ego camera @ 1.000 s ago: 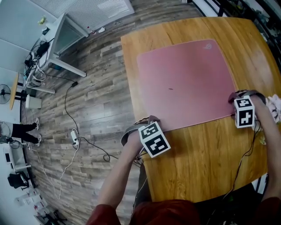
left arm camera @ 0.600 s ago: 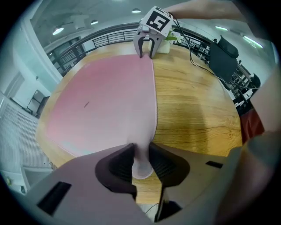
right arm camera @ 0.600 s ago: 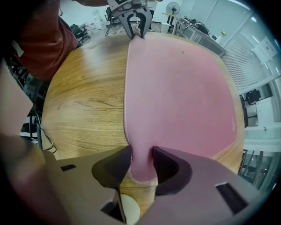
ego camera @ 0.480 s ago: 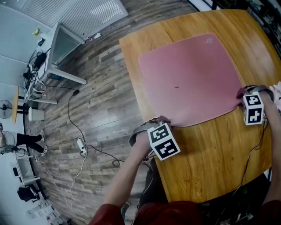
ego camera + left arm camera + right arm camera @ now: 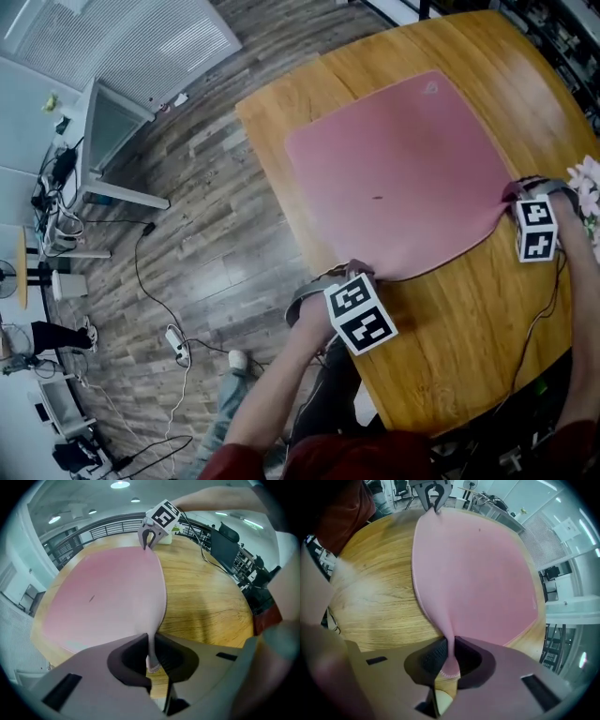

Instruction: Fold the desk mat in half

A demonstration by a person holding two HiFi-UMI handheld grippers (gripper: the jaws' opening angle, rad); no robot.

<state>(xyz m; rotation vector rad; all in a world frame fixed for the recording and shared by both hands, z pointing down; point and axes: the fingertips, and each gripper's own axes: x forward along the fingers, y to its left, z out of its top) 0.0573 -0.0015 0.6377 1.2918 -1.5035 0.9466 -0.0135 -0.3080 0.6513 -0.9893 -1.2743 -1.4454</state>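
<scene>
In the head view, the pink desk mat point(image 5: 403, 169) lies spread on the round wooden surface point(image 5: 469, 319), its left side close to the surface's edge. The left gripper point(image 5: 359, 272) meets the mat's near left corner and the right gripper point(image 5: 514, 193) meets its near right corner. Both point steeply down, each topped by a cube with black-and-white square markers. The person's left forearm point(image 5: 281, 375) reaches up from the bottom of the view, with a red sleeve at the very bottom. The right arm runs along the right border. A small pale mark point(image 5: 431, 87) sits at the mat's far corner, too small to read. Cables and a power strip point(image 5: 176, 342) lie on the plank floor beside the surface.

In the left gripper view, the jaws have just been closing and now stand narrow, pinching the mat's thin corner, which rises upright between the dark pads point(image 5: 129, 660). The stitched hem shows just below them. From there the mat's edge runs away to the right gripper, which is clamped on the far corner.

In the right gripper view, the jaws have likewise just been closing and are drawn in tight on the other corner. The pink sheet is squeezed into a narrow fold between the pads point(image 5: 433, 660), with its hem hanging below. The left gripper shows at the top, gripping the opposite corner.
</scene>
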